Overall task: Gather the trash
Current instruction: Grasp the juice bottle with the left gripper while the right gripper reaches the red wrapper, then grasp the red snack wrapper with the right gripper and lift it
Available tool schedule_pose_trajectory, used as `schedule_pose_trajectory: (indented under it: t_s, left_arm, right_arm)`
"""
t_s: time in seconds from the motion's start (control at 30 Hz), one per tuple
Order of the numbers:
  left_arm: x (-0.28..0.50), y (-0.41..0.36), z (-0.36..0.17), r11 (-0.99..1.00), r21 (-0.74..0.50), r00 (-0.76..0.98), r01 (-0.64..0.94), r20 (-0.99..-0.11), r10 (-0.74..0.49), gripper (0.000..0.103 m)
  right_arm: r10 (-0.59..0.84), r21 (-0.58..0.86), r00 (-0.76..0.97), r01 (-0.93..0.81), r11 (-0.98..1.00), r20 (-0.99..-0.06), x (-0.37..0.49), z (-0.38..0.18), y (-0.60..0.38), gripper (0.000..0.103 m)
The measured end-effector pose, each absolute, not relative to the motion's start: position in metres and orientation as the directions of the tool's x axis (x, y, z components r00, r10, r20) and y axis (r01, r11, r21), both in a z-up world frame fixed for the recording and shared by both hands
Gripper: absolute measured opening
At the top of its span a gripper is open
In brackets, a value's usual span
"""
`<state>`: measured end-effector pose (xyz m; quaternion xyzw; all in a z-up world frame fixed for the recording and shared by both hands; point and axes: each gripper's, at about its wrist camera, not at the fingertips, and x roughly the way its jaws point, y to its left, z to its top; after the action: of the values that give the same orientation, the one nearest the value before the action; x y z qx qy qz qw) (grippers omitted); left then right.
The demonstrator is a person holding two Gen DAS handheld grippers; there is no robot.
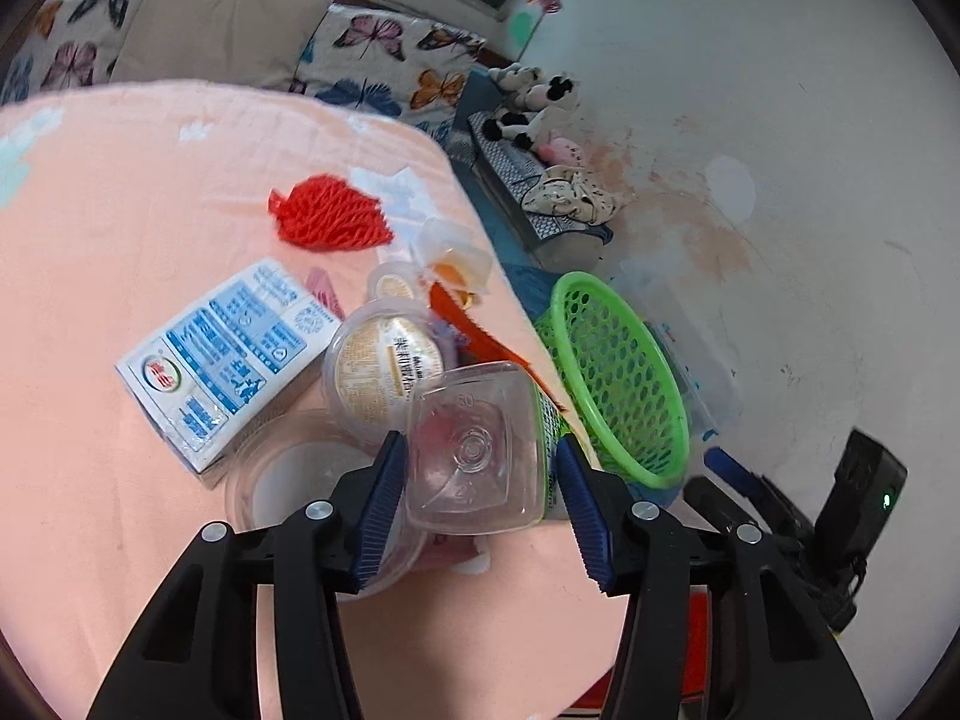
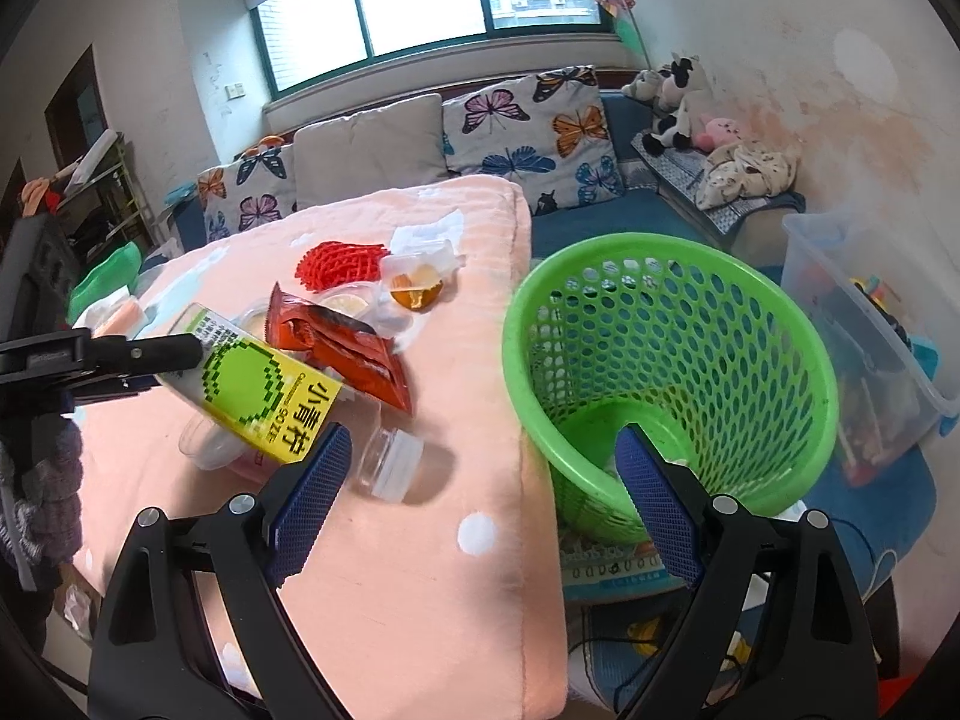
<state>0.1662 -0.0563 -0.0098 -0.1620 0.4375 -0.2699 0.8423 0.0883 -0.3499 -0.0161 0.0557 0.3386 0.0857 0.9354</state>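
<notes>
From the left wrist view, my left gripper (image 1: 480, 480) has its blue ribbed fingers clamped on the base end of a clear square plastic bottle with a yellow-green label (image 1: 480, 450), held above the peach fleece blanket-covered table (image 1: 120, 240). I judge the bottle empty and light, thin-walled and smooth, so it may flex or slide if I squeeze or swing it hard; the grip near the base looks sound, but the neck end hangs free. Beneath it lie a blue-and-white milk carton (image 1: 222, 360), a round clear cup with a printed foil lid (image 1: 384, 366) and a red foam fruit net (image 1: 330, 213), all light. The green perforated plastic basket (image 1: 618, 378) stands just past the table's right edge, on lower ground. From the right wrist view, my right gripper (image 2: 480, 480) is spread wide and holds nothing, straddling the table edge and the basket rim. The bottle hangs over the table's left part, tilted, above an orange-red snack wrapper (image 2: 348, 354) and a small clear cap-like cup (image 2: 393, 462). The basket mouth faces me and looks nearly empty, with clear air between bottle and rim; a translucent storage bin (image 2: 870, 324) sits just beyond.
</notes>
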Motion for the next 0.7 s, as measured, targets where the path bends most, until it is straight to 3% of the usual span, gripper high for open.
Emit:
schedule_pose_trajectory:
  t_s: [0.4, 0.7]
  left_arm:
    - [0.121, -0.042, 0.029, 0.835, -0.383, 0.529, 0.394, -0.649, -0.547, 0.047]
    - [0.113, -0.033, 0.046, 0.865, -0.31, 0.572, 0.396, -0.653, -0.496, 0.047]
  right_arm:
    - [0.302, 0.204, 0.719, -0.222, 0.953, -0.626, 0.107, -0.013, -0.337, 0.089]
    - [0.364, 0.172, 0.659, -0.339, 0.925, -0.659, 0.143, -0.027, -0.293, 0.075]
